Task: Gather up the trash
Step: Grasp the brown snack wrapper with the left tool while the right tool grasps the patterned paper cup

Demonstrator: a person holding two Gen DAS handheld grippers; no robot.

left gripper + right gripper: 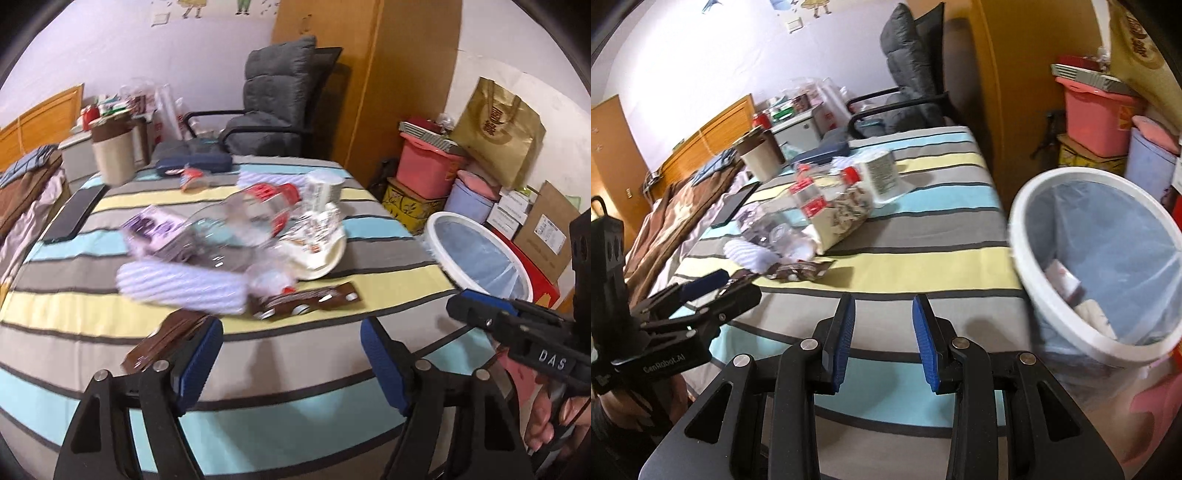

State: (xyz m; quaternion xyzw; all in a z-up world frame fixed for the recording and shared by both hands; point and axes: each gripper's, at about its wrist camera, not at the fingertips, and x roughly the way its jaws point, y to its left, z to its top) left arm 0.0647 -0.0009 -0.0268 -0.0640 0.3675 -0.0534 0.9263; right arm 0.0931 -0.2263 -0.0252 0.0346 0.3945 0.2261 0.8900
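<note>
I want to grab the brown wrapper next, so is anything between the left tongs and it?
Nothing visible blocks it. The left tongs hang open over bare striped bedspread, and the brown wrapper lies flat just beyond them. A white ribbed cloth sits beside the wrapper on the left, seemingly touching its end, not across the path.

Trash pile [236, 236] lies mid-bed [369, 302]; bin [1052, 295] stands right of the bed; chair [273, 107] behind.
</note>
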